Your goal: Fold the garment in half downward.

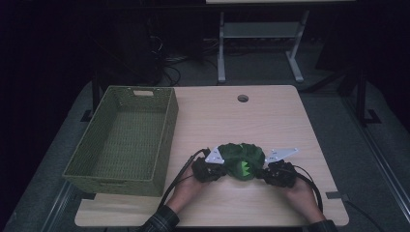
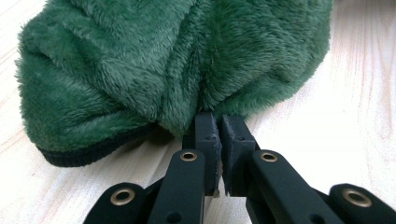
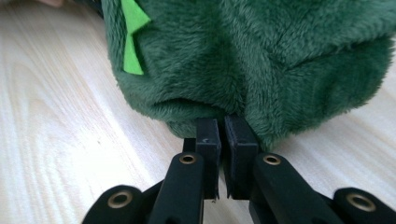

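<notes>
On the pale counter [image 1: 270, 121], I saw the green plush [image 1: 241, 159] lying between both grippers, left gripper [image 1: 218, 170] and right gripper [image 1: 262, 172] each clenched on its edge, basket [image 1: 123, 140] far left.

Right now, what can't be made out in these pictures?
- High view: what the green plush item actually is; dim, small and bunched.
- Left gripper view: its top and right side, cut off by the frame; the left hand-held gripper pinches its edge.
- Right gripper view: the light-green felt piece, cut off at the top.
- High view: the basket floor, too dark.
</notes>
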The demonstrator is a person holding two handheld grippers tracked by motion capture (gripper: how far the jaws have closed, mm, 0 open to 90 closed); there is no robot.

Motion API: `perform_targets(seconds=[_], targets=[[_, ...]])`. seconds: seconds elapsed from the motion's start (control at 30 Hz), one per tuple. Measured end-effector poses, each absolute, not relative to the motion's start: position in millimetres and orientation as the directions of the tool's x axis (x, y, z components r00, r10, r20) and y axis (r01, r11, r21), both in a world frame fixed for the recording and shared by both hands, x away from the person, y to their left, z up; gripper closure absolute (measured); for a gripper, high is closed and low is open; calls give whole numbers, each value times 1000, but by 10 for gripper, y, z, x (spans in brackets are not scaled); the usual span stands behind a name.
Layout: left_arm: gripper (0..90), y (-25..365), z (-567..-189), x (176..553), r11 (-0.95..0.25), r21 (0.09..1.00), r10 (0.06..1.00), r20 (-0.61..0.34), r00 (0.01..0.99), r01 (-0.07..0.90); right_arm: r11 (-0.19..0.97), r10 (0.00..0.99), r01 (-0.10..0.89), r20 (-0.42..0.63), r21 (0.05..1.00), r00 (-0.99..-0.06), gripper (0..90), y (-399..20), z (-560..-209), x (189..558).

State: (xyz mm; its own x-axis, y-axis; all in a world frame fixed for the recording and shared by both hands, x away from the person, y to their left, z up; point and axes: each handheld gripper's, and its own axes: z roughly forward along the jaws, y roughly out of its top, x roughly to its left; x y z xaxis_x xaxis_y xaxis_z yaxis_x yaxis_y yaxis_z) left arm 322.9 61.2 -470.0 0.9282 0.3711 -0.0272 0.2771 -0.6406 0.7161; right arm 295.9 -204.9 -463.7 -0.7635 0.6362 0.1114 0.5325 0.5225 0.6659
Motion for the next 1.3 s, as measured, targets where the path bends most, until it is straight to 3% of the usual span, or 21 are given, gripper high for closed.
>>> perform_targets(seconds=[0.3, 0.47, 0.6, 0.83, 1.03, 1.3], targets=[[826, 685, -4617, 3155, -632, 721, 372, -40, 928, 284, 506, 643, 517, 97, 691, -759, 675, -2113, -4555, 2828], [756, 767, -4517, 3087, -610, 738, 382, -47, 923, 290, 477, 651, 506, 99, 719, -753, 675, -2213, -4472, 2698], [740, 808, -4413, 3020, -593, 755, 383, -42, 923, 280, 452, 657, 494, 98, 743, -748, 732, -2289, -4404, 2637], [878, 689, -4286, 3112, -579, 773, 377, -28, 926, 259, 435, 677, 476, 71, 764, -733, 894, -2269, -4268, 2785], [897, 552, -4302, 3305, -596, 752, 416, -11, 909, 281, 442, 688, 479, 56, 759, -724, 898, -2207, -4315, 3024], [897, 533, -4562, 3472, -643, 702, 444, 18, 896, 305, 461, 703, 557, 99, 690, -705, 899, -2108, -4576, 3246]])
